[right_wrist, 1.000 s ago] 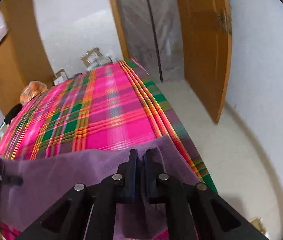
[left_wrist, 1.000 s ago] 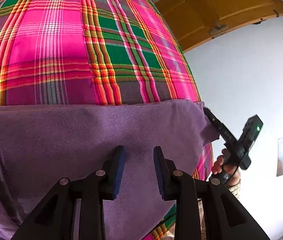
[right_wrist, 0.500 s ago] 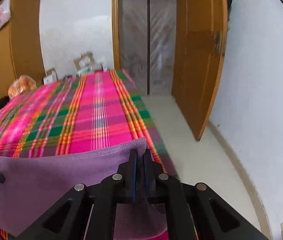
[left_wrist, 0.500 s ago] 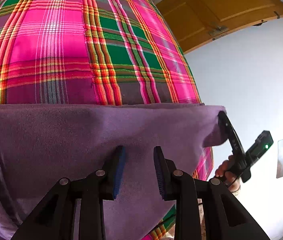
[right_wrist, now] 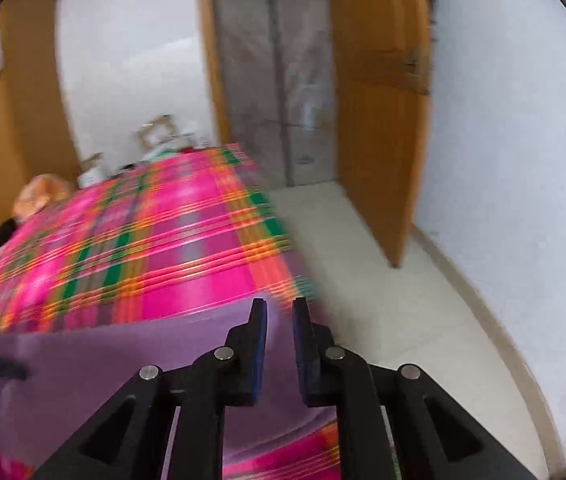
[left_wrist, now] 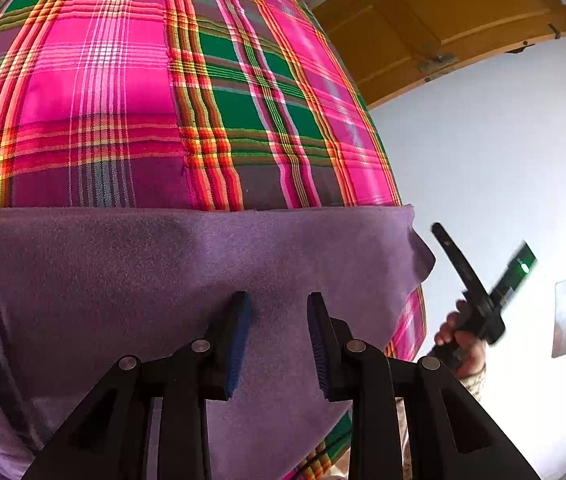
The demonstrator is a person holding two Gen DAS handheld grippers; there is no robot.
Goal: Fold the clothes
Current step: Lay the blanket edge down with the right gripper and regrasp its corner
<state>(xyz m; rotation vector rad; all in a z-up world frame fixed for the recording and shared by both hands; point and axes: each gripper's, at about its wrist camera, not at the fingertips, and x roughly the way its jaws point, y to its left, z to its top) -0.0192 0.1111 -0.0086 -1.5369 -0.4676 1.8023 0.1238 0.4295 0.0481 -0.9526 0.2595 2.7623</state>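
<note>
A purple garment (left_wrist: 163, 280) lies spread across the near end of a bed covered by a pink and green plaid blanket (left_wrist: 123, 100). My left gripper (left_wrist: 279, 320) hovers over the garment's middle, with its blue pads apart and nothing seen pinched between them. My right gripper (right_wrist: 279, 308) is opening; the gap between its pads is empty, and the garment (right_wrist: 103, 368) lies just left of and below it. In the left wrist view the garment's right corner (left_wrist: 415, 248) hangs free, and a right-gripper finger (left_wrist: 457, 256) stands clear of it, held by a hand (left_wrist: 459, 336).
A wooden door (right_wrist: 379, 120) stands open on the right beside a curtained doorway (right_wrist: 275, 80). Pale floor (right_wrist: 383, 300) runs along the bed's right side. A wooden wardrobe (right_wrist: 15, 120) is at far left. Boxes and an orange bag (right_wrist: 43, 196) sit beyond the bed's far end.
My right gripper has let go of the garment's right corner, parted its pads and drawn away to the right. The corner has dropped free. My left gripper has stayed put.
</note>
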